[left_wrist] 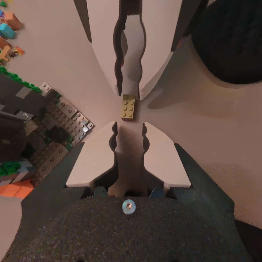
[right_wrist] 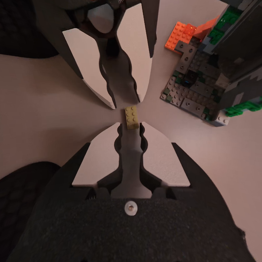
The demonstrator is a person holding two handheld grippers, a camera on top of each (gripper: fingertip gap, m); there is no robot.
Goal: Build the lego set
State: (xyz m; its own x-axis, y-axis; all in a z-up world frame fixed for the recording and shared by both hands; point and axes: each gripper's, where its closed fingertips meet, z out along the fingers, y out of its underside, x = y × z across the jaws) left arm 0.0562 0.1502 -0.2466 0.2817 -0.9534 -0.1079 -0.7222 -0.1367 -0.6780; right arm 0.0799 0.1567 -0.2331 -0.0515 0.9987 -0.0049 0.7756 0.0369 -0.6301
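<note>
Both grippers open, tips facing each other, gripping nothing. Olive brick (left_wrist: 128, 108) lies on the table (left_wrist: 198, 127) between left gripper (left_wrist: 129, 124) and right gripper (right_wrist: 130, 124), far end between the right's tips. Built model (left_wrist: 56, 127) sits left of left gripper.

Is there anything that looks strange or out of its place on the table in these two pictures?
Nothing looks damaged or spilled. The one stray piece is an olive brick, lying alone, studs up, on the bare table, apart from the grey and green model. The left gripper and right gripper face it from opposite ends, both open.
</note>
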